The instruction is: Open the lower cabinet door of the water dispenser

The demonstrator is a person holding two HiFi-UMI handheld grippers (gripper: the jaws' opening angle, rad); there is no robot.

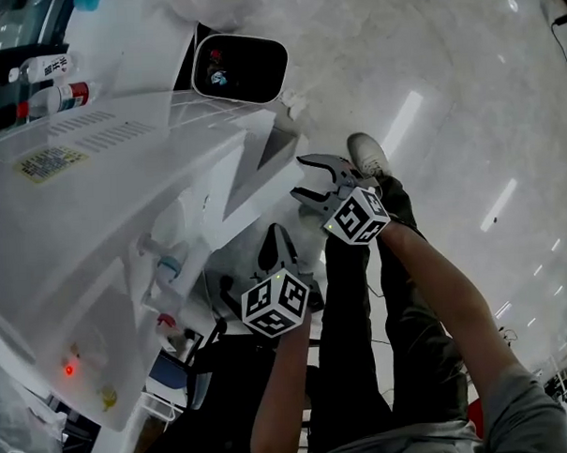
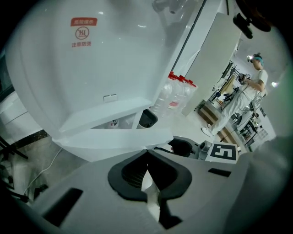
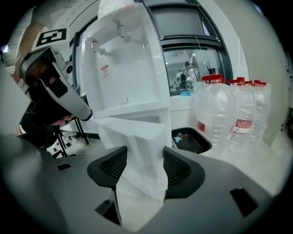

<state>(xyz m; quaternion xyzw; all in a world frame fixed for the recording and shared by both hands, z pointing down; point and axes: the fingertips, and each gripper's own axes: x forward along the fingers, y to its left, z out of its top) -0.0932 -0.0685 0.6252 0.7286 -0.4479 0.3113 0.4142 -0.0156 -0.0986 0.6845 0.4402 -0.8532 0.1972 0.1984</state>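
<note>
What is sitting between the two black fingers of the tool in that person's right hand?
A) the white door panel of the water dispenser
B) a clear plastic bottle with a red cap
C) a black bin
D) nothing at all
A: in the right gripper view, the white lower cabinet door of the white water dispenser stands between the jaws of the right gripper, while the red-capped clear plastic bottles stand off to the side.
</note>
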